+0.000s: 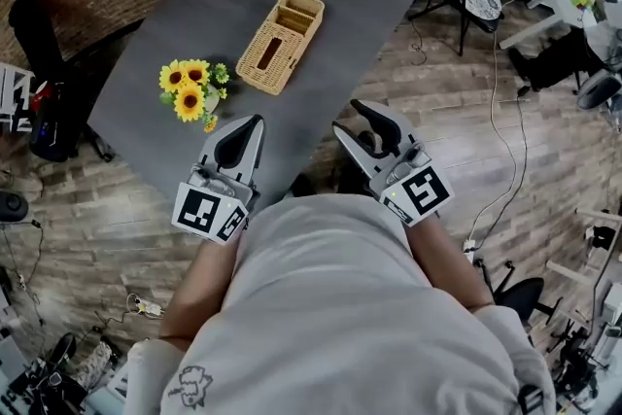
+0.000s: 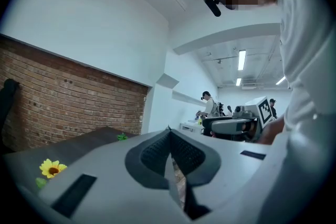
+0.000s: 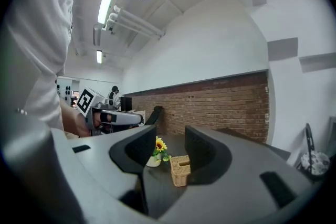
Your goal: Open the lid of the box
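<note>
Right tongs [image 1: 356, 120] well short of box [image 1: 281, 42]

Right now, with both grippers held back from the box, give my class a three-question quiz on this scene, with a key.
1. True or false: the right gripper holds the wicker box.
2. Which gripper has its jaws together: A the left gripper, B the right gripper?
3. Fill in: in the head view the sunflowers stand to the wicker box's ____.
Key: 1 false, its jaws stand apart and empty; 2 A; 3 left.
</note>
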Motion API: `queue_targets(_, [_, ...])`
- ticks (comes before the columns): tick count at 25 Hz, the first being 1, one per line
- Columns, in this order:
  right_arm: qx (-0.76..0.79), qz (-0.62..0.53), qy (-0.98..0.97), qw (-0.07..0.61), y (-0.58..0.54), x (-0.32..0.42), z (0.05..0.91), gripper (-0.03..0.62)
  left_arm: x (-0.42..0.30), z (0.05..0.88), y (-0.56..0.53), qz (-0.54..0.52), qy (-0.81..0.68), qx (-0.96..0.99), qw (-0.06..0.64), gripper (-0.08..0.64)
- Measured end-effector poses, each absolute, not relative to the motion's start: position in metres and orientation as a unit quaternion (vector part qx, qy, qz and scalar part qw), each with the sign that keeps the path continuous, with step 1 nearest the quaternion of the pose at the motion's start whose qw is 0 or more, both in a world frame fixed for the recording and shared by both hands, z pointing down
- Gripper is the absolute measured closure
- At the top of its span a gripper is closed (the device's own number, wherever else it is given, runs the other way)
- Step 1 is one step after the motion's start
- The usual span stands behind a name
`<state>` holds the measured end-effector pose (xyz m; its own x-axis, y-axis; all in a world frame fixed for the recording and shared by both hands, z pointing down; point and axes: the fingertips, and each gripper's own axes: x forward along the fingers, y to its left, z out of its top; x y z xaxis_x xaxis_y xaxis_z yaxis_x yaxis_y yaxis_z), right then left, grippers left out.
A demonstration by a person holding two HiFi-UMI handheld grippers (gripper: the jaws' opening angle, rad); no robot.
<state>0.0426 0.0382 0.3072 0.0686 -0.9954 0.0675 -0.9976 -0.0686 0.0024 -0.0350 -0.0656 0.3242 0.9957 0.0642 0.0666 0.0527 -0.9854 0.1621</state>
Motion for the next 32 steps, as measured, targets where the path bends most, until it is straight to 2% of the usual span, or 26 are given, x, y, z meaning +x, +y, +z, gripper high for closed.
queue_targets(11, [0.631,0.018,-0.775,0.032,-0.045,0.063,0.314,0.422,-0.030,0.331,-0.113,0.048,-0.086,0.992,0.083,0.549])
queue_targets(22, [0.520,0.016,-0.854,0.025,-0.109,0.123,0.307,0.422,0.023,0.324,-0.146,0.065,-0.198,0.975,0.079,0.549])
queue_targets(32, [0.417,0.025,-0.908,0.033,-0.123,0.160,0.322,0.420,0.062,0.329,-0.148,0.071,-0.293,0.949,0.089,0.549])
